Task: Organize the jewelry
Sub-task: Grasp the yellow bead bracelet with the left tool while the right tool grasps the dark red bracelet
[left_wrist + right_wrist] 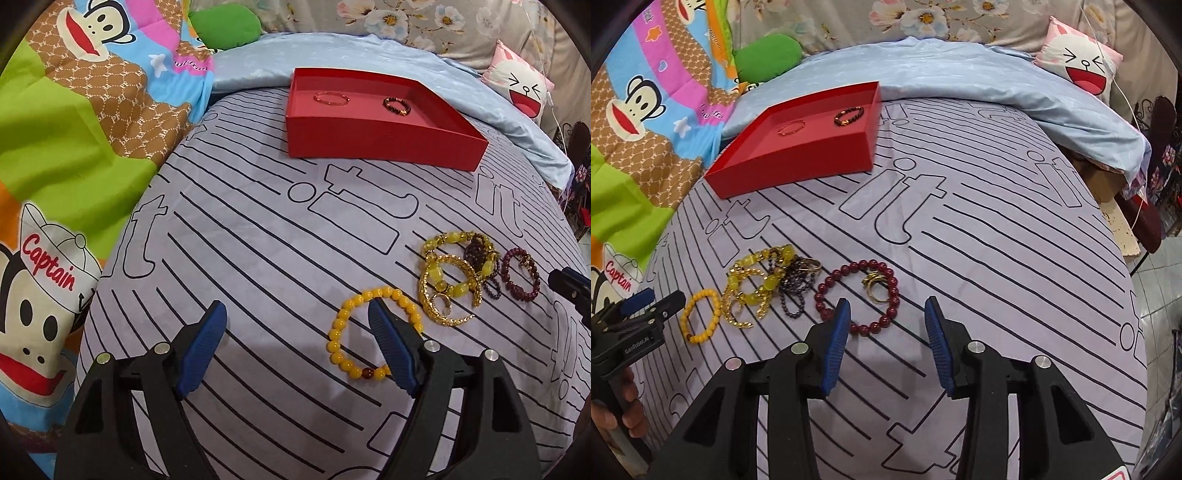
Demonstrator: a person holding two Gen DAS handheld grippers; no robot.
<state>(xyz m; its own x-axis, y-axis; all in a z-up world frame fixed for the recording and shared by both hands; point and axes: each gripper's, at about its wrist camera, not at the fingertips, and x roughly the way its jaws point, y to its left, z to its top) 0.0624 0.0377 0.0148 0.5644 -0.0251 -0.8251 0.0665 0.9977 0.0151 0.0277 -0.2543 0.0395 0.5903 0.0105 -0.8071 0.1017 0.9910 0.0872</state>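
A red tray (pixel 384 142) (pixel 798 162) at the back of the bed holds a thin pink bangle (pixel 331 99) (pixel 791 128) and a dark bead bracelet (pixel 396 106) (pixel 848 115). A yellow bead bracelet (pixel 334 345) (pixel 701 315) lies on the sheet; my open left gripper (pixel 297 314) hovers over it, its right finger above the loop. A tangle of gold and yellow pieces (pixel 452 284) (pixel 757 284) lies beside it. A maroon bead bracelet (pixel 521 275) (pixel 857 295) with a gold ring (pixel 875 288) lies just ahead of my open right gripper (pixel 886 312).
The lilac striped sheet (pixel 258 258) covers the bed. A cartoon monkey blanket (pixel 55 147) lies at left, a pale blue blanket (pixel 960 74) and a pink cat cushion (pixel 1082 62) at the back. The bed's edge drops to a tiled floor (pixel 1160 280) at right.
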